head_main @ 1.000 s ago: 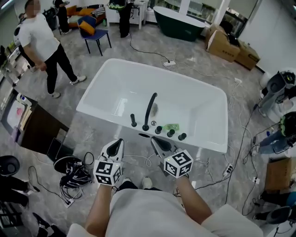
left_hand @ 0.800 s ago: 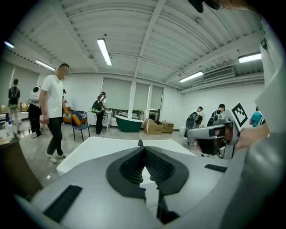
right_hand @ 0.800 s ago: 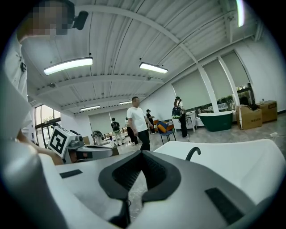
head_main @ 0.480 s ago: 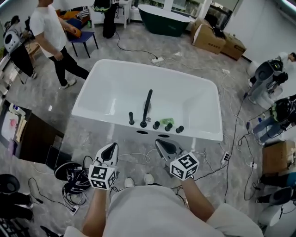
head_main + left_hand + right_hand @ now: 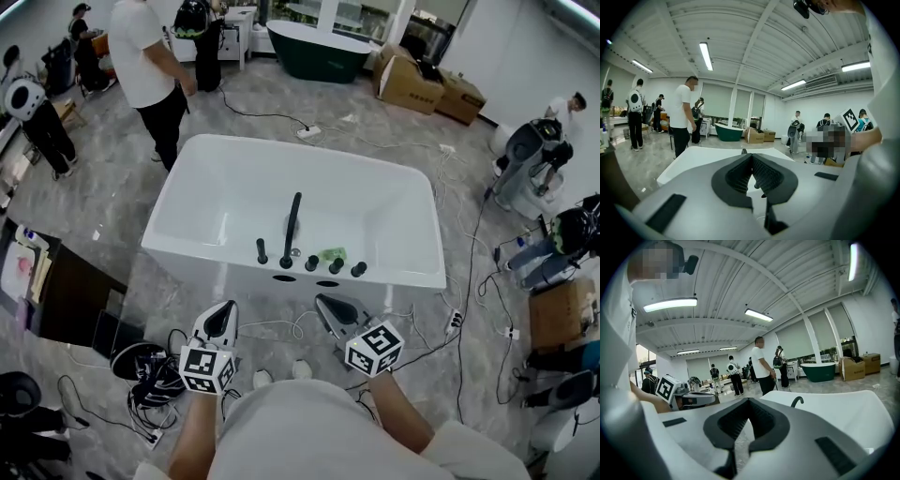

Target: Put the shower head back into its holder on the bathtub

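Observation:
The white bathtub (image 5: 403, 272) stands ahead of me on the floor. On its near rim rises a black curved spout (image 5: 292, 223), with a slim black upright piece (image 5: 262, 251), apparently the shower head, just to its left and three black knobs (image 5: 336, 266) to its right. A green object (image 5: 330, 254) lies behind the knobs. My left gripper (image 5: 226, 312) and right gripper (image 5: 328, 305) hang side by side short of the tub, both shut and empty. The spout's top (image 5: 797, 401) shows past the right gripper (image 5: 749, 400); the left gripper (image 5: 751, 157) points at the tub rim (image 5: 693, 157).
Cables and a black bundle (image 5: 141, 366) lie on the floor at my left, and a white cord (image 5: 272, 325) runs between the grippers. A person in a white shirt (image 5: 150, 56) stands beyond the tub. Cardboard boxes (image 5: 412, 84) and a dark green tub (image 5: 314, 52) sit at the back.
Both grippers have drawn back a little from the tub, still shut. The person in the white shirt has walked from the left side to behind the tub.

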